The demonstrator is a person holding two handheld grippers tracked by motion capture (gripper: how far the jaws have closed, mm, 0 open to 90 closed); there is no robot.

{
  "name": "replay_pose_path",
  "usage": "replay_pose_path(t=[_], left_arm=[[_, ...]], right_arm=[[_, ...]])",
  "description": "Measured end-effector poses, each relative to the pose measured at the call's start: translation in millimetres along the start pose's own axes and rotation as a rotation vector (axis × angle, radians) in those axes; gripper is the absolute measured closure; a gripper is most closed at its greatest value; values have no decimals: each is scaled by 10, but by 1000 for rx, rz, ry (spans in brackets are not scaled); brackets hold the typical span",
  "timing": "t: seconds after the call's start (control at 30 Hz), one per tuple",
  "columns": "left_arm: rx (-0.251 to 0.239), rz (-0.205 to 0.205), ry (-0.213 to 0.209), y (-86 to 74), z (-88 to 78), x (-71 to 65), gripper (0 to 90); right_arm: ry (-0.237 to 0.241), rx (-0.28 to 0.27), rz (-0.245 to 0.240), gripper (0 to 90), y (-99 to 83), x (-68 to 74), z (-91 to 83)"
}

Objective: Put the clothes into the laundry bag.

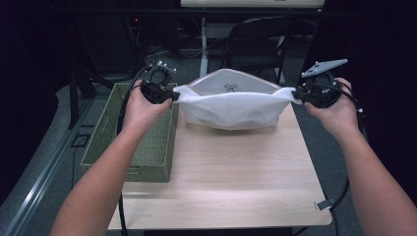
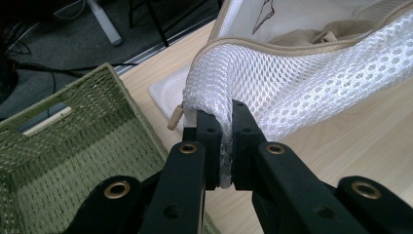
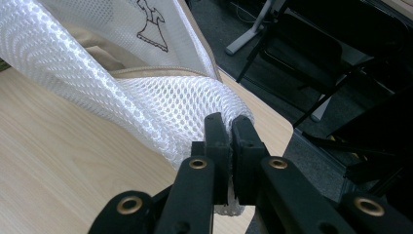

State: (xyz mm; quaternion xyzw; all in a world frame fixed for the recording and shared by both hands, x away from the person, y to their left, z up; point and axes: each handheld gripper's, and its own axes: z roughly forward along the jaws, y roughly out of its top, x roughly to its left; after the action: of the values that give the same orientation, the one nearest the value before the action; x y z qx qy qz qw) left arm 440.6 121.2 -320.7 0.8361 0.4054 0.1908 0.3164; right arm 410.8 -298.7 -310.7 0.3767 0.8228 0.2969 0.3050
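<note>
Fingers pinch mesh bag corners (both ends).

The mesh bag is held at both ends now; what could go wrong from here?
Each tool pinches only a thin fold of the mesh bag: left tool, right tool. The netting may slip out or tear if pulled further. The bag's mouth stands open, so the beige cloth inside could fall out if it tilts.

High view looks down; both tool views, close in, share mesh bag
</note>
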Motion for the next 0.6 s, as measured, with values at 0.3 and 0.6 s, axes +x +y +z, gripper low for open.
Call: replay_pose_path(t=[0.3, 0.6], left_arm=[[-17, 16, -9, -5, -120, -70, 854], [-32, 27, -7, -3, -238, -147, 854]], right_arm=[[-1, -15, 2, 871, -29, 5, -98], [-9, -29, -2, 871, -52, 24, -227]])
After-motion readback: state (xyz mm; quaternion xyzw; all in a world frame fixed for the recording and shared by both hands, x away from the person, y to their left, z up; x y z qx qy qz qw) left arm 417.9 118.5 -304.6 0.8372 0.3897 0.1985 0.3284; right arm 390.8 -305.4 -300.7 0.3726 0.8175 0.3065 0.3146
